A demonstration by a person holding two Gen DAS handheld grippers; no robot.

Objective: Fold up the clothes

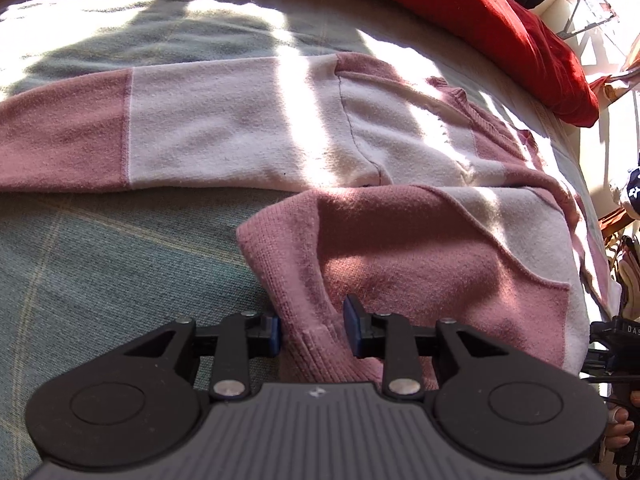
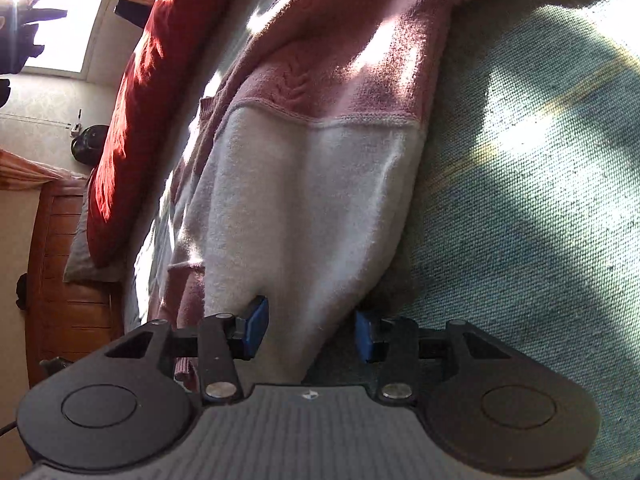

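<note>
Green plaid bedspread under everything, sun streaks across it. L gripper: jaws apart w/ the pink ribbed hem of the sweater lying between the blue pads, left pad touching knit, right pad a bit off it, so not clamped. Just ahead of my L tool the hem part is folded over the sweater body; beyond that a sleeve runs off to the left, pink cuff end then white. R gripper: jaws also apart, white sweater fabric drooping between them, nearer the left pad. Far past both tools, red blanket at bed's edge; wooden dresser left of R tool.
</note>
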